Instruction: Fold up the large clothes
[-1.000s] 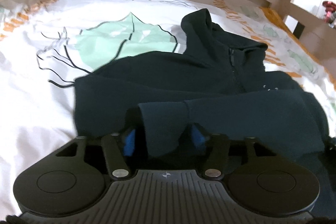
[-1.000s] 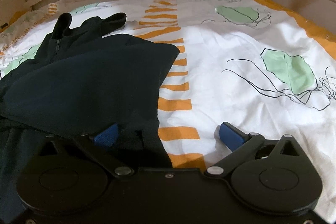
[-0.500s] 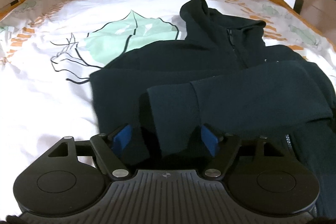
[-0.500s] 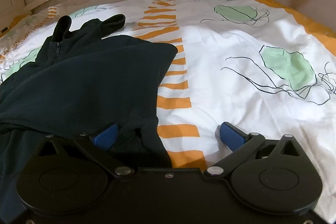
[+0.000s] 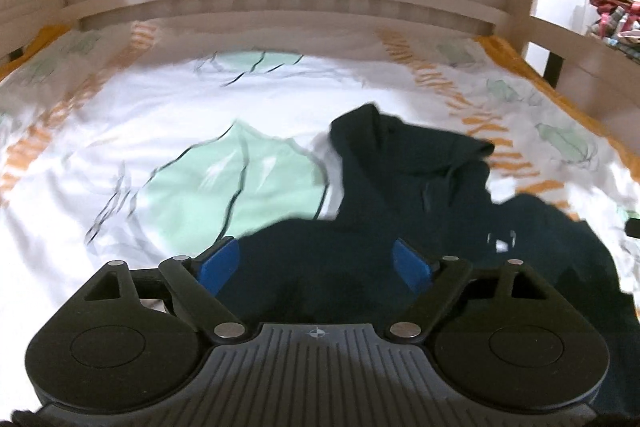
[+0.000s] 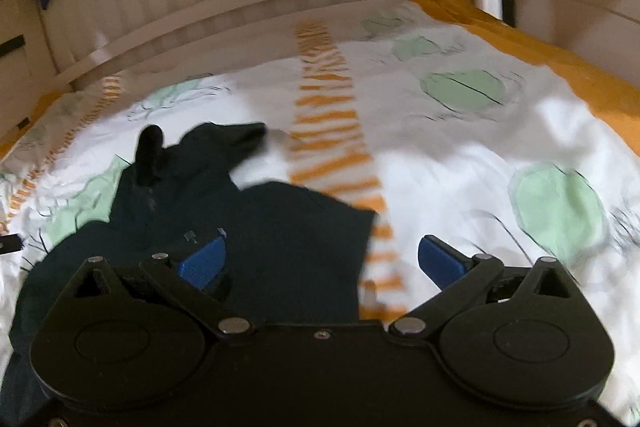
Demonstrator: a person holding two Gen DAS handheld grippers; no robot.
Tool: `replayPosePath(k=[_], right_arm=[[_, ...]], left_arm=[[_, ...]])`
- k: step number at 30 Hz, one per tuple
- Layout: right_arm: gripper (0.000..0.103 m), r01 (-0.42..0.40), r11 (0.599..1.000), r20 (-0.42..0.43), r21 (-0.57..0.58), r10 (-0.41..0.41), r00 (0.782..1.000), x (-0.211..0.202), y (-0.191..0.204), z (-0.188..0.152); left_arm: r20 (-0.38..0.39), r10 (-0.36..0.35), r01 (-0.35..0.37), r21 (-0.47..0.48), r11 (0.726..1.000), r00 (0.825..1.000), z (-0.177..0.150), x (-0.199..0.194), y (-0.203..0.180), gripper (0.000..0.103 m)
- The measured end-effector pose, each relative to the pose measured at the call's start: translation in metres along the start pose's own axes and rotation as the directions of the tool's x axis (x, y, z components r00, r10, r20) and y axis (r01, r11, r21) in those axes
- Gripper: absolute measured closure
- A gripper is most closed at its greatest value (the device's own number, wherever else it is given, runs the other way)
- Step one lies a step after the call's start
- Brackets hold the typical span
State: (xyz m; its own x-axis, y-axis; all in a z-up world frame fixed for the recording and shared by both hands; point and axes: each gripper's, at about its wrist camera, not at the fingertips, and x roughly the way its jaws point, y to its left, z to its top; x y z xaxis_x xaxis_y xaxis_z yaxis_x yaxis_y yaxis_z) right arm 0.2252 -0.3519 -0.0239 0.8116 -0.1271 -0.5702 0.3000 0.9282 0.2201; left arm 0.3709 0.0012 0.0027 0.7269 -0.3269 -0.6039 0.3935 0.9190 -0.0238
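We see the dark hoodie (image 5: 420,227) partly folded mid-bed, hood toward the headboard; its final folds remain, we judge. Our left hand-held gripper (image 5: 316,263) and right hand-held gripper (image 6: 322,261) are both wide apart, holding nothing.

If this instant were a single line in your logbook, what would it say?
left gripper: jaws open over dark hoodie | right gripper: jaws open | hoodie on bed cover | view blurred
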Motion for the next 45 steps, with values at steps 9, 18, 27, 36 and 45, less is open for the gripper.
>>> replayPosePath(k=[9, 18, 27, 36, 45], right_arm=[[0.001, -0.051, 0.998, 0.055, -0.034, 0.053, 0.997, 0.101, 0.038, 0.027], [0.000, -0.020, 0.995, -0.048, -0.101, 0.015, 0.999, 0.170, 0.050, 0.002], [0.000, -0.022, 0.994, -0.053, -0.105, 0.016, 0.998, 0.171, 0.050, 0.001], [0.000, -0.030, 0.995, -0.047, -0.096, 0.026, 0.999, 0.173, 0.049, 0.000], [0.000, -0.038, 0.995, -0.042, -0.087, 0.035, 0.999, 0.174, 0.047, 0.001]], left_arm=[[0.034, -0.023, 0.021, 0.061, 0.998, 0.999, 0.042, 0.094, -0.041, 0.019], [-0.004, 0.002, -0.002, 0.145, 0.989, 1.000, 0.050, 0.167, -0.051, 0.019], [0.022, 0.131, -0.133, 0.113, 0.985, 0.991, 0.063, 0.191, -0.025, 0.014], [0.083, 0.051, -0.060, 0.112, 0.992, 0.995, 0.051, 0.168, -0.008, 0.013], [0.091, -0.014, 0.002, 0.134, 0.991, 0.996, 0.040, 0.153, -0.007, 0.013]])
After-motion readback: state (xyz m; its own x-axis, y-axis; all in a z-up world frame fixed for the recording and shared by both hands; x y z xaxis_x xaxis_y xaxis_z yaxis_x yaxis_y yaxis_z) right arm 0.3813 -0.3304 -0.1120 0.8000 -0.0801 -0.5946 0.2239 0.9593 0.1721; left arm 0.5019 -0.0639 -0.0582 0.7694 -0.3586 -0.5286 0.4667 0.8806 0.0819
